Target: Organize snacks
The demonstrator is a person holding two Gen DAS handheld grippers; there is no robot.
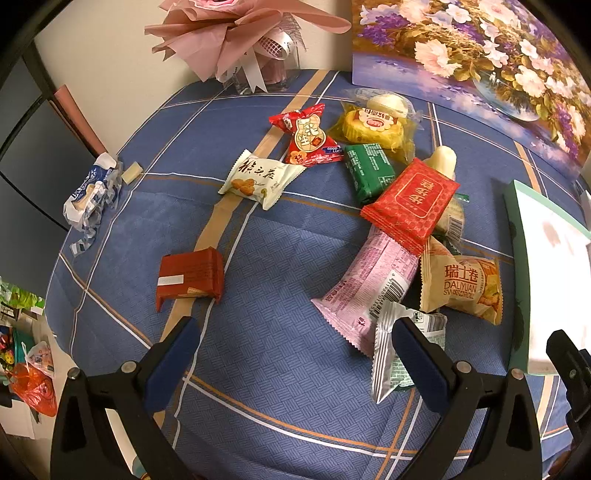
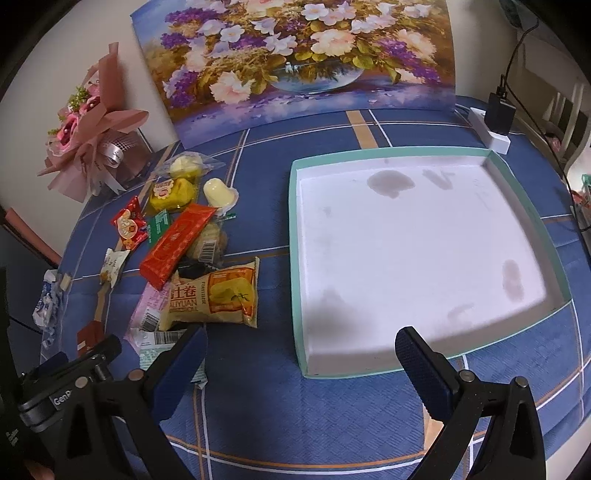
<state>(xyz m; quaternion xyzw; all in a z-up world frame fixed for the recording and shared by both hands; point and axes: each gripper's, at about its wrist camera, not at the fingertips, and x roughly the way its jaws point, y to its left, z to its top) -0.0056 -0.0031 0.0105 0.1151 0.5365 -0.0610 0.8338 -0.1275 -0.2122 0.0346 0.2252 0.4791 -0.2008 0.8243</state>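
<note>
1. On the tabletop (image 2: 332, 435), right side: teal-rimmed box (image 2: 295, 258) sits empty, white floor stained, no snack inside.
2. Left of box: snacks lie loose, among them a Swiss roll pack (image 2: 218, 295), red wafer pack (image 2: 173, 243) and pink bar (image 1: 365, 284).
3. Left gripper (image 1: 295, 362): fingers spread, holding nothing, near a white-green pack (image 1: 391, 354).
4. Right gripper (image 2: 301, 365): fingers apart, empty, at the box's near edge.
5. Judgement: sorting not started; every snack remains to move.

Tablecloth (image 1: 280, 258) was woven cloth, matt, w/ fine basket-weave texture. Snack wrappers were glossy plastic film: red packet (image 1: 410, 203), pink packet (image 1: 369, 284), Swiss roll bag (image 2: 218, 295). Box (image 2: 295, 206) looked like matt card, teal outside, white inside w/ stains. Gripper fingers (image 2: 421, 362) had matt, finely ribbed blue pads. Bouquet wrap (image 1: 236, 33) was crinkled pink paper.
</note>
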